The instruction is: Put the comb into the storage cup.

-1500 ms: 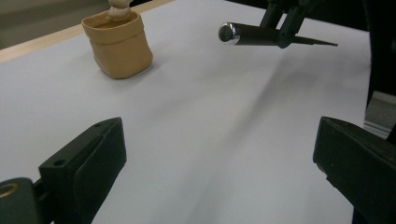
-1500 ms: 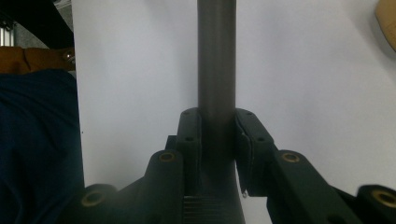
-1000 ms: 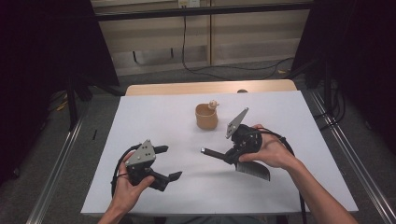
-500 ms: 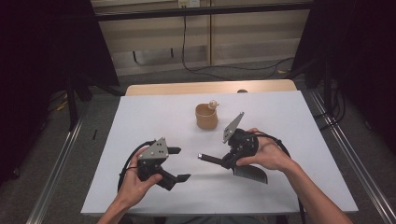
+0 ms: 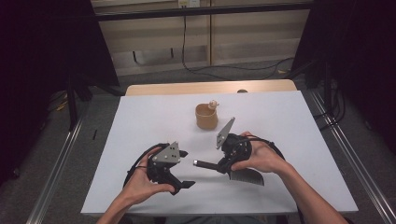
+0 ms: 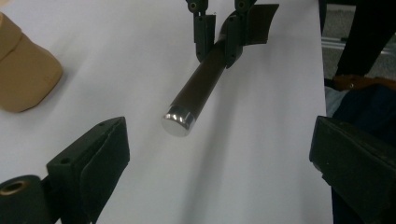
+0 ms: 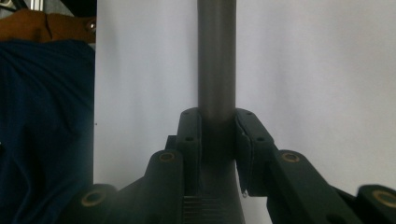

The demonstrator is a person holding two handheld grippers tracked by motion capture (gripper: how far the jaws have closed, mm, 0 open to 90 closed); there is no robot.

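While clamped, the spatula handle [image 5: 208, 165] points left.

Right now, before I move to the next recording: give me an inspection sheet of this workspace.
Surface: white table top, bare around the work.
Job's things: spatula, dark handle with a silver cap aimed at the left gripper; tan cup upright behind.
Clutter: nothing seen.
Grippers: right gripper clamps the handle; left gripper open, holding nothing.
Cables: black cable loops at the left hand.
Surroundings: wooden edge behind, dark curtains, floor cables.
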